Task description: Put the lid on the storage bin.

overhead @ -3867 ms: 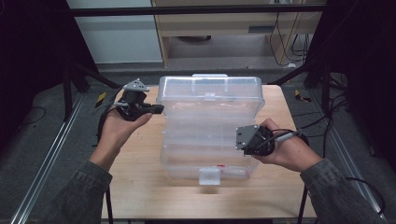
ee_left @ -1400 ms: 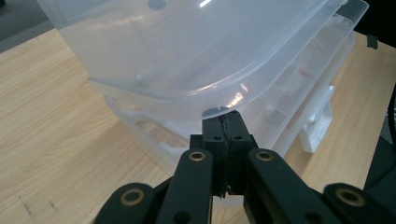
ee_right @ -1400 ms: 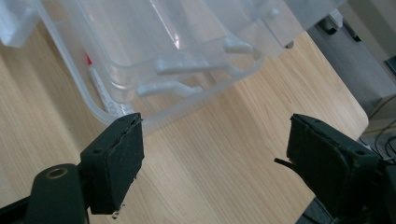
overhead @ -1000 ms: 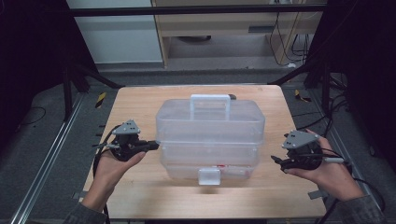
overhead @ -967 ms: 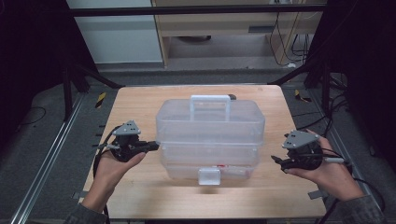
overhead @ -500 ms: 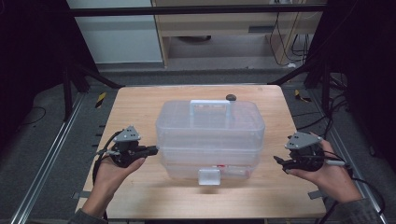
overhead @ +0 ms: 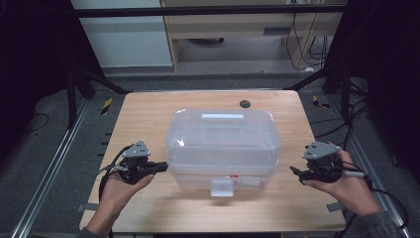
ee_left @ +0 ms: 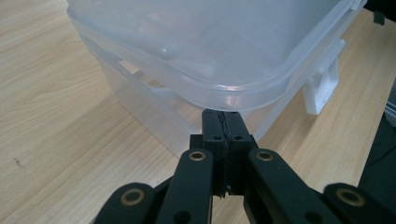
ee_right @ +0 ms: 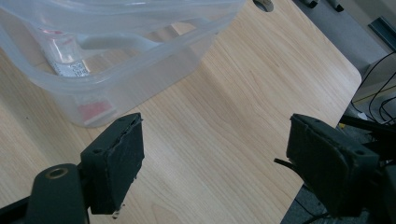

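A clear plastic storage box (overhead: 223,146) with a lid and top handle (overhead: 222,117) sits in the middle of the desk (overhead: 143,114), its white latch (overhead: 221,188) facing the near edge. The left tool (overhead: 157,167) has its jaws pressed together, empty, their tip just under the lid's rim at the box's left side. The right tool (overhead: 295,173) is held with its jaws wide apart, well clear of the box's right side, over bare wood near the right edge. If the left tool pushes upward there, I judge the lid could lift or the light box could skid toward the right edge, since nothing braces the far side. Room is generous along the left and near edges; a small dark hole (overhead: 244,104) sits by the far edge.
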Available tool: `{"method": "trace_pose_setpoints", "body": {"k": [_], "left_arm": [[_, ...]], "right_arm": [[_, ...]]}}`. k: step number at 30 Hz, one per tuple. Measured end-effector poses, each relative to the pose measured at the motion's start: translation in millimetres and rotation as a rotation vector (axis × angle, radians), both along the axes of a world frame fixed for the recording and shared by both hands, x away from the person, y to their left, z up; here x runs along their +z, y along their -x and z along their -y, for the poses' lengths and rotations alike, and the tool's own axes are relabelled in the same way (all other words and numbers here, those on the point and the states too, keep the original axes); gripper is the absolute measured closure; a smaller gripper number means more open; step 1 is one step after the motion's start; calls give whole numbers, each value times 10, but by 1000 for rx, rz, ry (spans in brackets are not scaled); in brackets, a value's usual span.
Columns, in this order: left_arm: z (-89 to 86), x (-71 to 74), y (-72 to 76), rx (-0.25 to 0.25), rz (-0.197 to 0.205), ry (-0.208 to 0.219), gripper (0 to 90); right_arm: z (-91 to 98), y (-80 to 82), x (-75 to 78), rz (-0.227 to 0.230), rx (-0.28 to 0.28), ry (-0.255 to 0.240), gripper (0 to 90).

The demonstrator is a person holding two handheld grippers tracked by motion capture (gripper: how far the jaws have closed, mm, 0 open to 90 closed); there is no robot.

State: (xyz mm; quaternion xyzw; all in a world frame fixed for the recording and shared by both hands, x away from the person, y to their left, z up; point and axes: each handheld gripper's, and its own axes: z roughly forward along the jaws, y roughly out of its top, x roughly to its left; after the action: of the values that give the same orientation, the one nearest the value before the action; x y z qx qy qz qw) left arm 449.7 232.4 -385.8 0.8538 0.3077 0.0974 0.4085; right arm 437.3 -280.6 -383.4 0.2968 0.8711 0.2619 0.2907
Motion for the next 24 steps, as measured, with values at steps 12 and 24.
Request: {"method": "trace_pose_setpoints", "body": {"k": [12,24], "left_arm": [[-423,-330,-441,255,95,-182,897],[-509,-775,-897,417,79,-230,496]], "right_arm": [[3,-284,-333,11,-180,-73,213],[107,-737,-834,-26,-347,-217,200]]}}
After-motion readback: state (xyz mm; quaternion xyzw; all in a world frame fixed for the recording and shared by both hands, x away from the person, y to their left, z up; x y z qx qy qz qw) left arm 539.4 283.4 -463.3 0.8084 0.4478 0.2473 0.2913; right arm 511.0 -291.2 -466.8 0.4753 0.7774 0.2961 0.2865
